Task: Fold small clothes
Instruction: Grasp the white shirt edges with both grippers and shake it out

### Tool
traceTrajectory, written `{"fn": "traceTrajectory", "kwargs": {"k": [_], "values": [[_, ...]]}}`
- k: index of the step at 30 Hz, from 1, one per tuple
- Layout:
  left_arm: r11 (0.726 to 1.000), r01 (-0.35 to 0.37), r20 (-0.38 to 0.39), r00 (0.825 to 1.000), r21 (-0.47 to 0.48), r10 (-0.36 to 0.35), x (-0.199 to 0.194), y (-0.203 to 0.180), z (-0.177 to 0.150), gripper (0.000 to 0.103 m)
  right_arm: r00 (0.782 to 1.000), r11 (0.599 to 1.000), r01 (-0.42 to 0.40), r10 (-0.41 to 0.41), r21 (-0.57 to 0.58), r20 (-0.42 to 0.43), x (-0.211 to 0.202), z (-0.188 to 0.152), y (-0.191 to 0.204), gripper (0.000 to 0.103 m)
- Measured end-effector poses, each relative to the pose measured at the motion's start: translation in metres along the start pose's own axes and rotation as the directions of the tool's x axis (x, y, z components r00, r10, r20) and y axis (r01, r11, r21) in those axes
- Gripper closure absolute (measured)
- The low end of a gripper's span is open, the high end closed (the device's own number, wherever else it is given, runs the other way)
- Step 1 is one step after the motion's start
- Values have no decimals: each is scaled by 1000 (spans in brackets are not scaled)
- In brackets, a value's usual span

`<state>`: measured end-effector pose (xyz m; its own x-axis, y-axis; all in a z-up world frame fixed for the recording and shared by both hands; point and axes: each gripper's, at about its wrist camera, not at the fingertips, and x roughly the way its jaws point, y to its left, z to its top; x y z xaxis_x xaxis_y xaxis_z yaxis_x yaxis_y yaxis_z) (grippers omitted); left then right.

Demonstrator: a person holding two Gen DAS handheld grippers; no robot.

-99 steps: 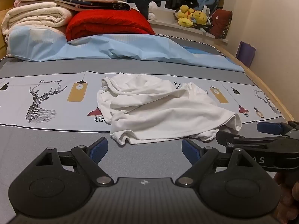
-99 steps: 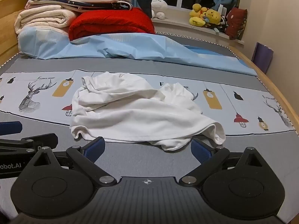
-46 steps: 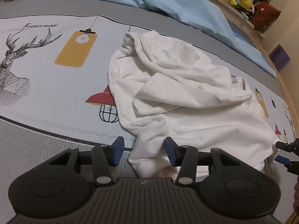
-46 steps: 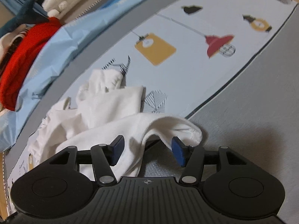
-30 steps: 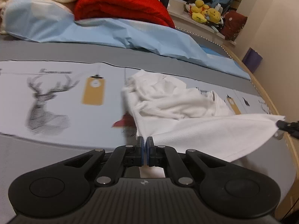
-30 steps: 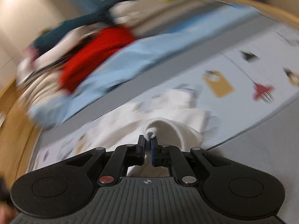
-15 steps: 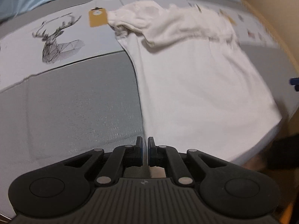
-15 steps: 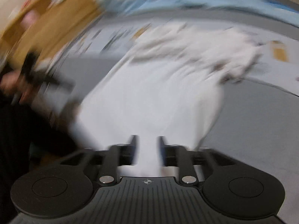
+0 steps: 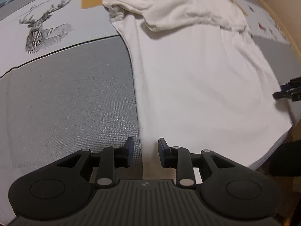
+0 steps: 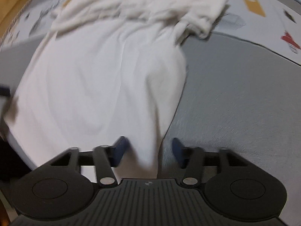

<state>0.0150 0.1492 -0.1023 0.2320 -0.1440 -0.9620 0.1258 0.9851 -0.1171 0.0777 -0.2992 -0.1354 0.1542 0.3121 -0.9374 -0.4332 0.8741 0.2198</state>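
A white T-shirt (image 9: 197, 71) lies spread out on the bed, its body pulled flat toward me and its top end still bunched at the far side. My left gripper (image 9: 145, 148) is open, its jaws astride the shirt's near left corner. My right gripper (image 10: 148, 148) is open astride the near right corner of the shirt (image 10: 105, 71). The right gripper also shows at the right edge of the left wrist view (image 9: 287, 92). The right wrist view is blurred.
The bed cover (image 9: 65, 101) is grey with a pale printed band showing a deer (image 9: 43, 32) and lamp tags. The wooden bed edge (image 9: 278, 13) runs along the right. A blue sheet lies at the far left corner.
Both grippers, shut on the shirt's corners a moment ago, have opened and let the cloth go. The shirt now lies stretched flat on the bed.
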Motion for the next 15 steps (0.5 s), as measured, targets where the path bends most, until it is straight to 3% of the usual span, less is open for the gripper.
{"fn": "traceTrajectory", "kwargs": {"k": [1,3,5,7,10,15], "values": [[1000,-5,-15,1000,17,5,4,-1,0,72,1000,1000,-15,15,-19,-12,0,-3,3,90],[998,-25,-42,999,54,27,14,-4,-2,72,999,997,-29,28,-73,-16,0,-7,7,98],[996,-36,-87,995,85,43,24,-5,-4,77,1000,995,-24,23,-94,-13,-5,-12,4,98],[993,-1,-127,992,116,16,30,-10,-9,99,1000,995,15,-16,-94,-10,-9,-14,-3,99],[980,55,-154,988,192,-25,28,-26,-16,99,998,995,64,-65,-79,-4,-16,-17,-11,99],[939,54,-210,977,341,20,29,-45,-32,99,992,981,90,-104,-172,-76,-11,-17,1,96]]}}
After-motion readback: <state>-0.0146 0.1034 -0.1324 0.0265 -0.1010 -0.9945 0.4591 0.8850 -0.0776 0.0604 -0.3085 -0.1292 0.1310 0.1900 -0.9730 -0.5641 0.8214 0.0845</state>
